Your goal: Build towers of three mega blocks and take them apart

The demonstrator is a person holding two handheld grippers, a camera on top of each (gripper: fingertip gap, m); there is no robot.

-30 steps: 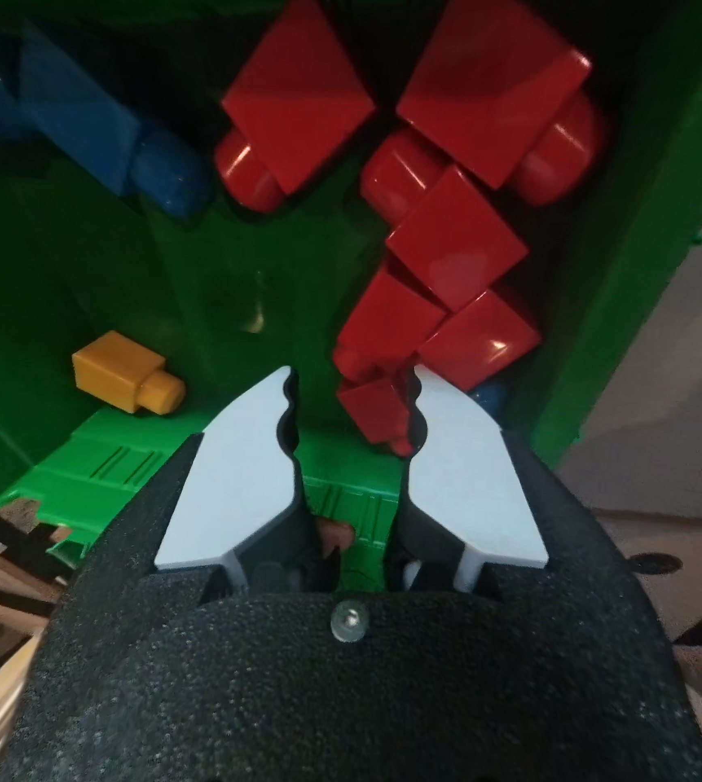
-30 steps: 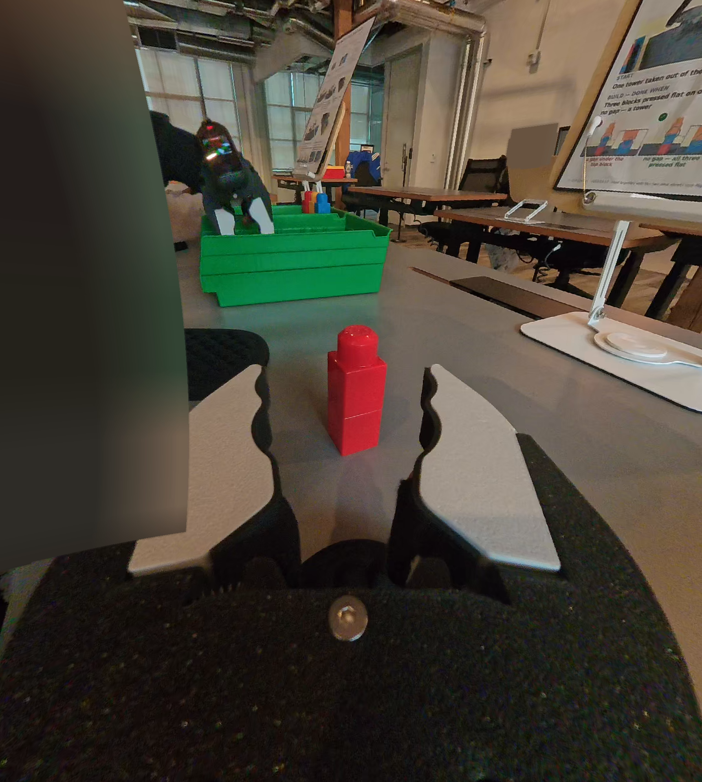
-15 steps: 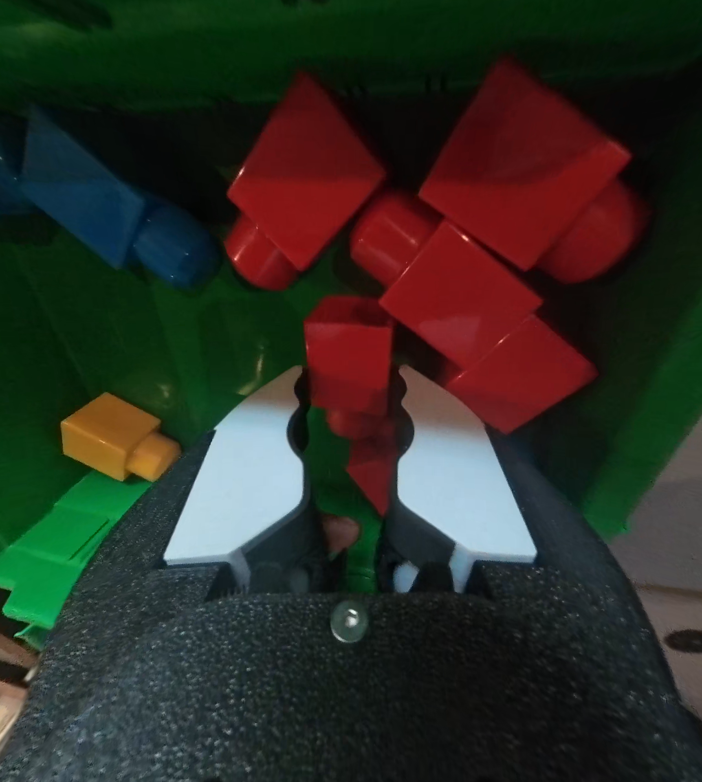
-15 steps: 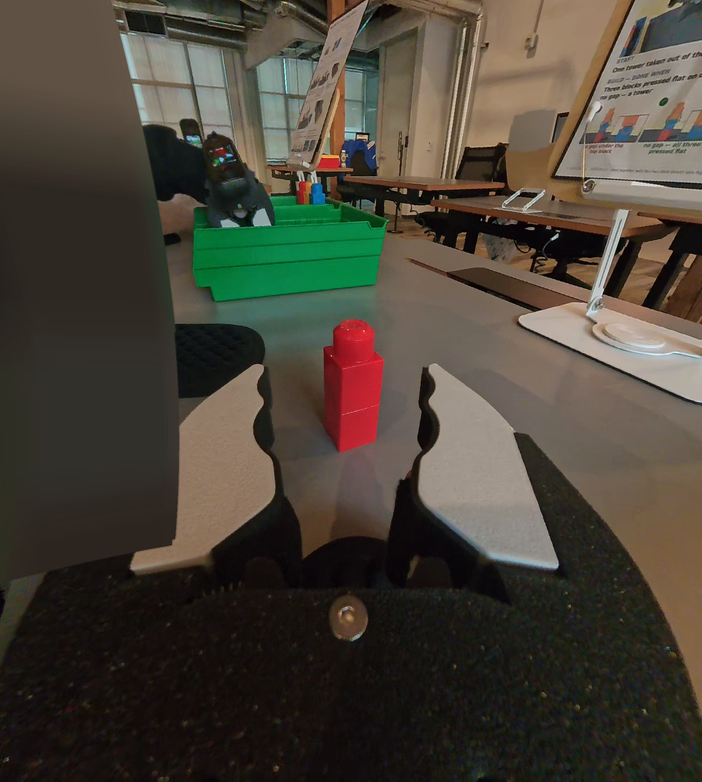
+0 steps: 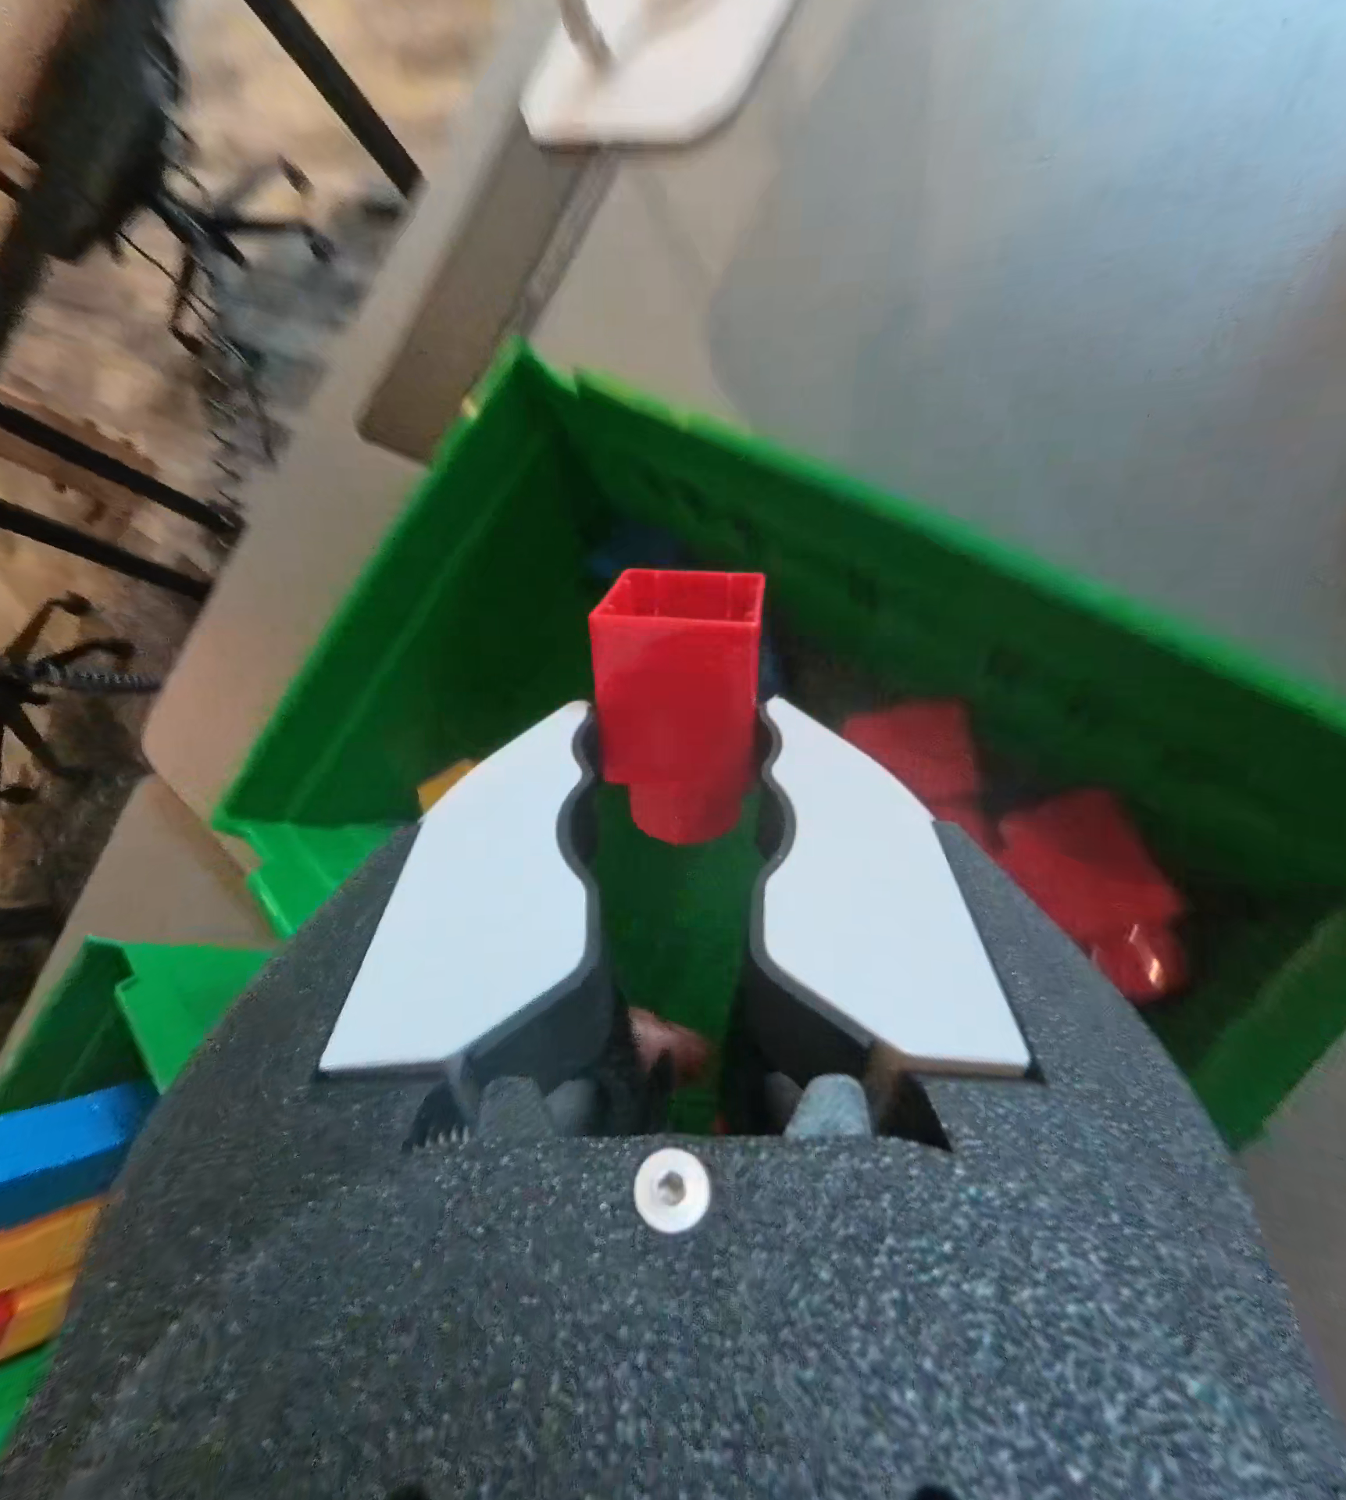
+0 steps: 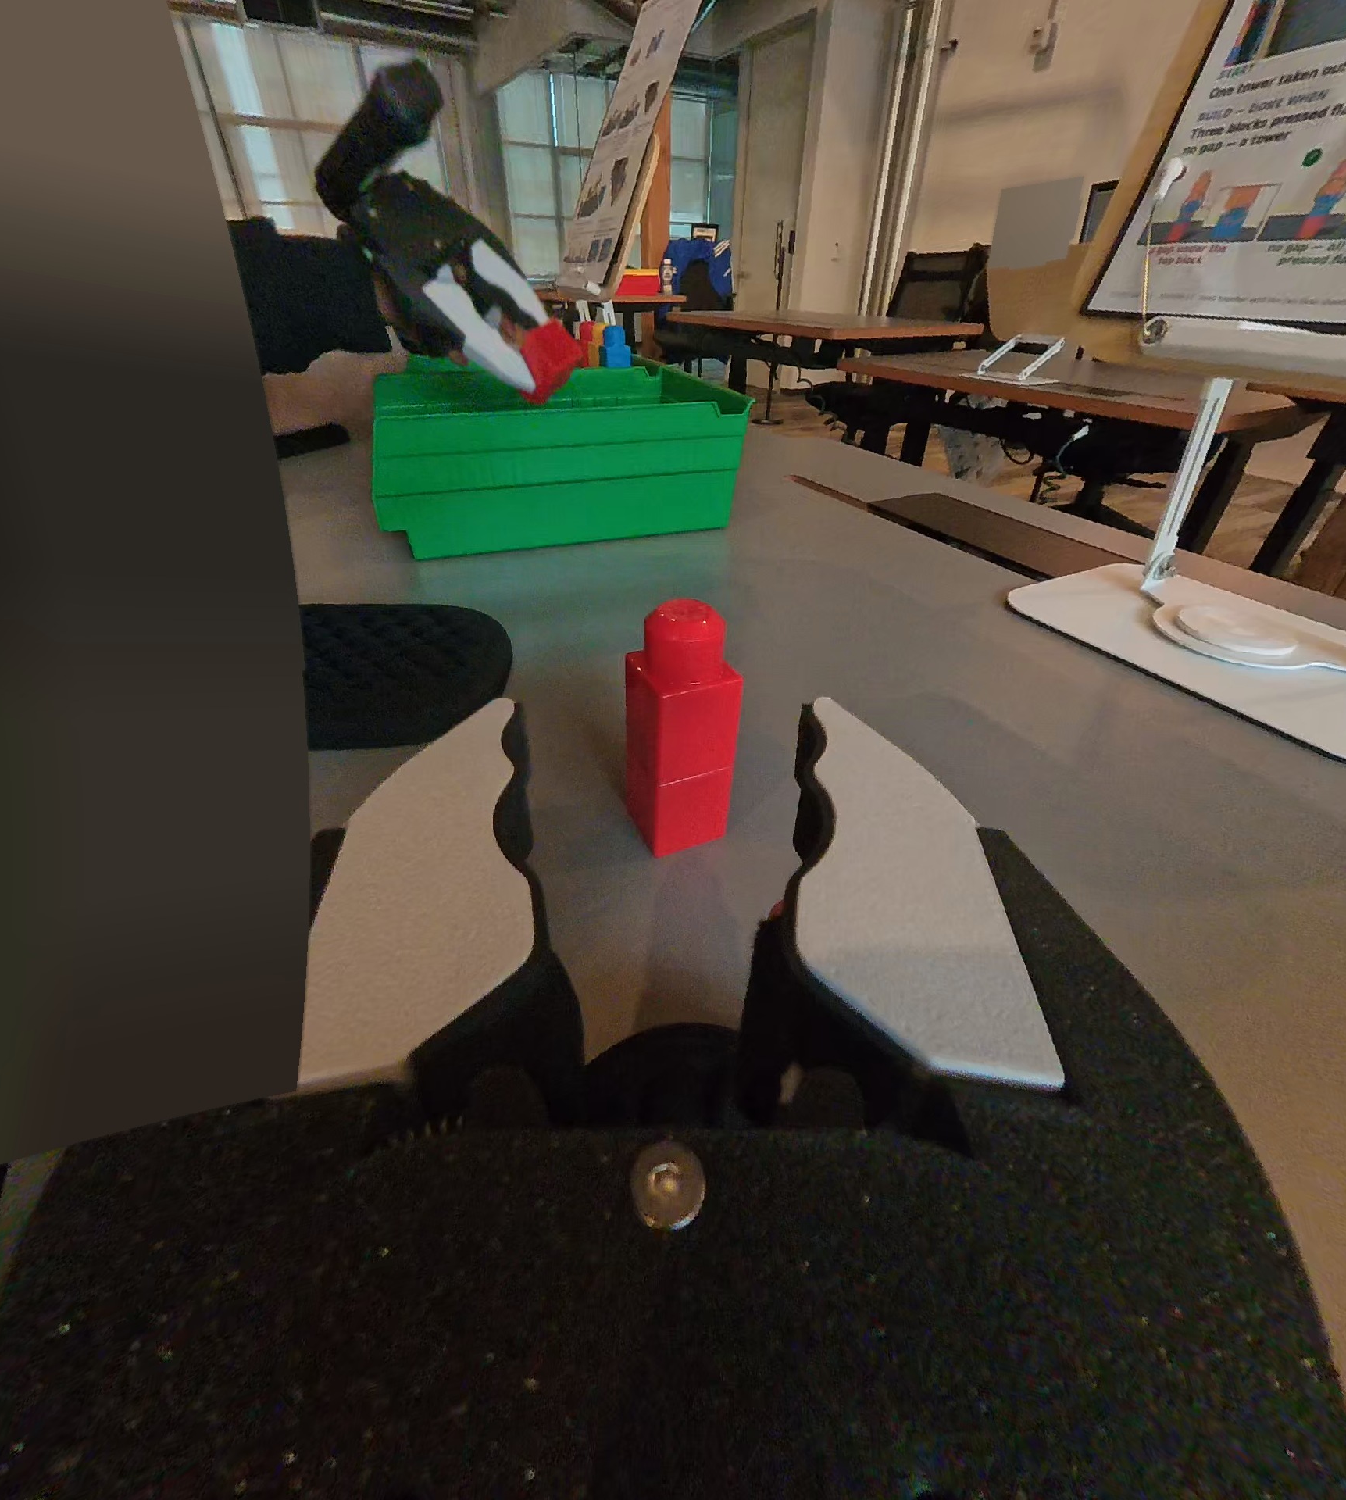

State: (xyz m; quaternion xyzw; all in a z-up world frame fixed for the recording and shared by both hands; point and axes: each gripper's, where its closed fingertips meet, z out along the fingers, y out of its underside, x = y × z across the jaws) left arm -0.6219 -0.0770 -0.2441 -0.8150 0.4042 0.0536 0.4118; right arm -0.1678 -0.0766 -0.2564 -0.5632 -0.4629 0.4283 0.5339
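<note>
At the far left of the right wrist view, the left gripper (image 6: 541, 375) hangs in the air above the green bin (image 6: 556, 479), tilted nose-down, its fingers (image 5: 491, 860) clamped on a single red block (image 5: 677, 698). In its own view the block sits between the fingertips with its stud pointing back toward the camera and its hollow base facing away. Below it the bin holds more loose red blocks (image 5: 1059, 860), and a finished blue, yellow and red stack (image 5: 4, 1217) stands in a neighbouring green tray at the lower left.

Moving toward the middle, a two-block red tower (image 6: 681, 730) stands upright on the grey surface (image 6: 937, 730), well apart from the bin, its top stud bare. By my reading the build is two thirds done — the held block looks like the third piece, and it would need turning stud-up before pressing on. Taking the tower apart is all left to do.

Around the tower, the right gripper (image 6: 661, 779) lies low and level just short of it, fingers spread wide and holding nothing — the tower stands in line with the gap but beyond the tips, untouched. Further right a white stand (image 6: 1221, 649) rests on the surface.
</note>
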